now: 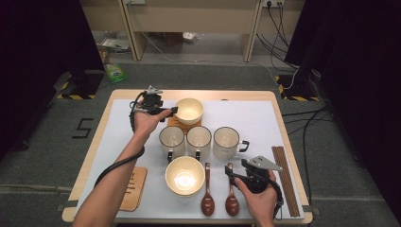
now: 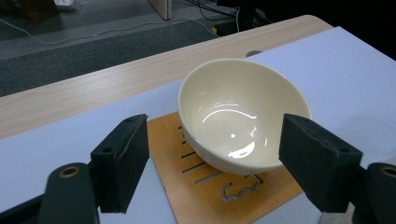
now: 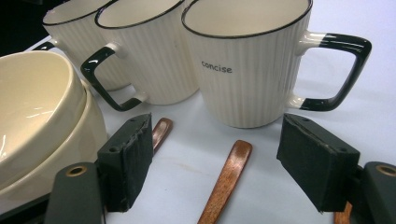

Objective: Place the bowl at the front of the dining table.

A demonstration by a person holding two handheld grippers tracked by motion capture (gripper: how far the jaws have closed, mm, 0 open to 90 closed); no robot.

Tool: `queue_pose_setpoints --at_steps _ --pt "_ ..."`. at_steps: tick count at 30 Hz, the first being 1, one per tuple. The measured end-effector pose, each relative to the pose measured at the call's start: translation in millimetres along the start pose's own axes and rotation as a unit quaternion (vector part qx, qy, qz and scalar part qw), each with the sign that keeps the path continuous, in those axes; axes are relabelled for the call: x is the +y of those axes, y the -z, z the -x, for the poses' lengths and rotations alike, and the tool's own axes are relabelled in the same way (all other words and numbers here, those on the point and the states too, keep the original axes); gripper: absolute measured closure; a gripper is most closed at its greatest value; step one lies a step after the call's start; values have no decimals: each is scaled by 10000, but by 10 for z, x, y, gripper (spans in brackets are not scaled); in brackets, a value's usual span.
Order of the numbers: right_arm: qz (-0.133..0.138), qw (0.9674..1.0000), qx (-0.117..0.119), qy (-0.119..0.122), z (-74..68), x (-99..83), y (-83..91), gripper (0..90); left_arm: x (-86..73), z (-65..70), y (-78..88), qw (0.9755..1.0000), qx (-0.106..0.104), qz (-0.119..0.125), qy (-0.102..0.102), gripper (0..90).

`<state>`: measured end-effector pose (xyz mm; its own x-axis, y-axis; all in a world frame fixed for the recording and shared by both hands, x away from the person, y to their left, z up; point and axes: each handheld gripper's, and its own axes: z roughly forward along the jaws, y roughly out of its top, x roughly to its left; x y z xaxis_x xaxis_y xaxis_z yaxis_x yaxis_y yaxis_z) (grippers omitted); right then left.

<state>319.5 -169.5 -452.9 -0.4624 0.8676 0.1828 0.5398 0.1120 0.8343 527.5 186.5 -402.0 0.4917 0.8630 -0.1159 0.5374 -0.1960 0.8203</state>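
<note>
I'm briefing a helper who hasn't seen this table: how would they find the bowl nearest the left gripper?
Start at the white mat covering the wooden table, and go to its far edge, beyond the row of three ribbed white mugs. There a glossy cream ceramic bowl sits on a slotted wooden coaster. The other cream bowl, near the spoons, has no coaster under it.

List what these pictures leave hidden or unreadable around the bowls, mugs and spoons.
- Right gripper view: the spoon bowl end is cut off by the bottom edge.
- High view: the word on the mug is too small.
- Left gripper view: the mat cutout is partly covered by the bowl.
</note>
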Motion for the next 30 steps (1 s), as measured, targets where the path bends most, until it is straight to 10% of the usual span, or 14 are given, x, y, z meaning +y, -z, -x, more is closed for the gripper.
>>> queue_pose_setpoints --at_steps 30 --pt "-148 9998 -141 43 -3 -27 -62 275 -611 110 811 9987 -280 400 -116 242"
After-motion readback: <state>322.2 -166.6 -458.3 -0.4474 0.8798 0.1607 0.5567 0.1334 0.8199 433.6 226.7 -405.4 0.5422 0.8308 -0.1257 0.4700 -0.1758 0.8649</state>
